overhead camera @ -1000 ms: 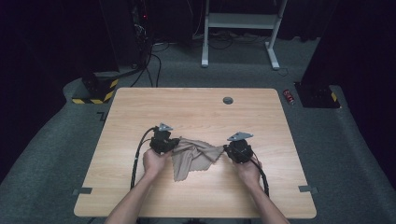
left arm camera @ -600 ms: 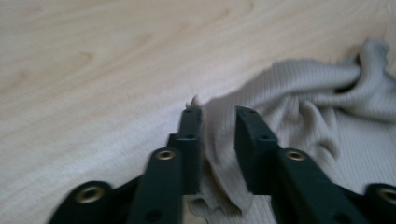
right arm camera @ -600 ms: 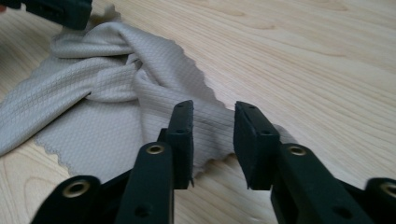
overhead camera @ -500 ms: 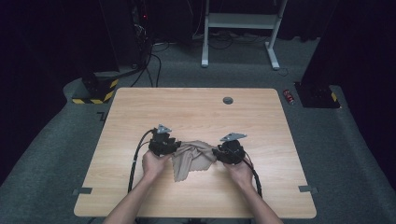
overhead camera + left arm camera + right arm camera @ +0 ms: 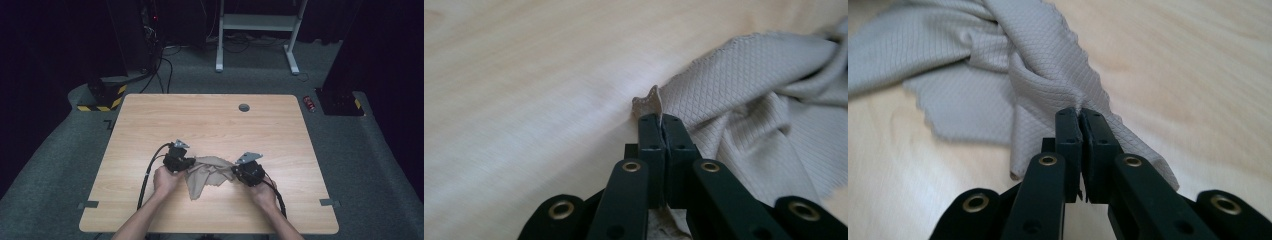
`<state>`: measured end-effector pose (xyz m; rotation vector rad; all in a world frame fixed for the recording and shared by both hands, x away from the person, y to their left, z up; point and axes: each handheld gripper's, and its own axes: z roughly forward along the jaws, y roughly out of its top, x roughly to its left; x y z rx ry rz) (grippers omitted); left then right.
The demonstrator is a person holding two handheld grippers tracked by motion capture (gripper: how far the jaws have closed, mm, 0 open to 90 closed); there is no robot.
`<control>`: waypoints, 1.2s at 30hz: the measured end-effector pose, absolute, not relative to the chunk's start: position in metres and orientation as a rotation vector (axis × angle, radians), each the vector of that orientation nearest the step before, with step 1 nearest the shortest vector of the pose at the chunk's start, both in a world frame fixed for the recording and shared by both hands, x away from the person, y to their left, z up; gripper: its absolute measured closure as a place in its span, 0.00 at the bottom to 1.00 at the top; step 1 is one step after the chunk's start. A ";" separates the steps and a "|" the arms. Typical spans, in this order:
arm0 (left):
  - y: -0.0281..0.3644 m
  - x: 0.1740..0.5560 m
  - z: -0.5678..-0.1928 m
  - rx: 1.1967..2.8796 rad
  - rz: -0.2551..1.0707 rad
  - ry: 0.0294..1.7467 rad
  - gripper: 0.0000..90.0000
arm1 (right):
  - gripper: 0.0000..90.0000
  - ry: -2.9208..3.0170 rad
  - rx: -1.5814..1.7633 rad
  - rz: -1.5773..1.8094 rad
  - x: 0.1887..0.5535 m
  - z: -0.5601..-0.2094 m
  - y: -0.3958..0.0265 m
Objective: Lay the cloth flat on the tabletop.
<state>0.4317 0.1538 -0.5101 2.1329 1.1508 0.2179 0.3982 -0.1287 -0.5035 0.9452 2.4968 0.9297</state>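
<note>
A crumpled beige waffle-textured cloth [image 5: 207, 172] lies on the wooden table [image 5: 210, 120] near its front edge. My left gripper [image 5: 192, 162] is at the cloth's left end. In the left gripper view its jaws [image 5: 660, 120] are pressed together on a corner of the cloth [image 5: 754, 100], a small tip poking out above them. My right gripper [image 5: 234, 172] is at the cloth's right end. It has just been closing, and its jaws [image 5: 1079, 114] now pinch a gathered fold of the cloth [image 5: 998, 55].
A round grommet hole [image 5: 244, 107] sits near the table's far edge. A red can [image 5: 310, 103] lies on the carpet beyond the far right corner. Cables trail from both grippers back along the forearms. Bare wood surrounds the cloth.
The right gripper has moved a little left and toward the near edge, onto the cloth's right end. The cloth is bunched closer between the grippers. The left hand has hardly moved.
</note>
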 end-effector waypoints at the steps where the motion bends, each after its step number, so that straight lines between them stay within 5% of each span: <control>1: 0.153 0.425 -0.510 2.138 0.187 1.126 0.98 | 0.96 2.502 0.927 0.919 0.392 -0.505 -0.133; 6: 0.148 0.405 -0.509 2.150 0.149 1.070 0.98 | 0.93 2.520 0.897 0.920 0.379 -0.506 -0.144; 7: 0.148 0.404 -0.506 2.127 0.160 1.075 0.97 | 0.84 2.501 0.922 0.958 0.377 -0.503 -0.149; 9: 0.150 0.405 -0.503 2.106 0.172 1.084 0.93 | 0.81 2.460 0.987 1.047 0.377 -0.497 -0.159; 17: 0.155 0.412 -0.497 2.062 0.210 1.110 0.92 | 0.76 2.346 1.239 1.049 0.393 -0.497 -0.180; 20: 0.152 0.415 -0.501 2.074 0.201 1.130 0.83 | 0.73 2.378 1.253 1.011 0.397 -0.502 -0.174; 23: 0.148 0.418 -0.505 2.097 0.201 1.142 0.80 | 0.84 2.417 1.257 0.957 0.402 -0.509 -0.169; 26: 0.146 0.419 -0.509 2.139 0.213 1.127 0.93 | 0.97 2.431 1.142 0.895 0.396 -0.508 -0.163; 36: 0.154 0.418 -0.497 2.090 0.254 1.101 1.00 | 0.99 2.371 1.063 0.950 0.383 -0.496 -0.174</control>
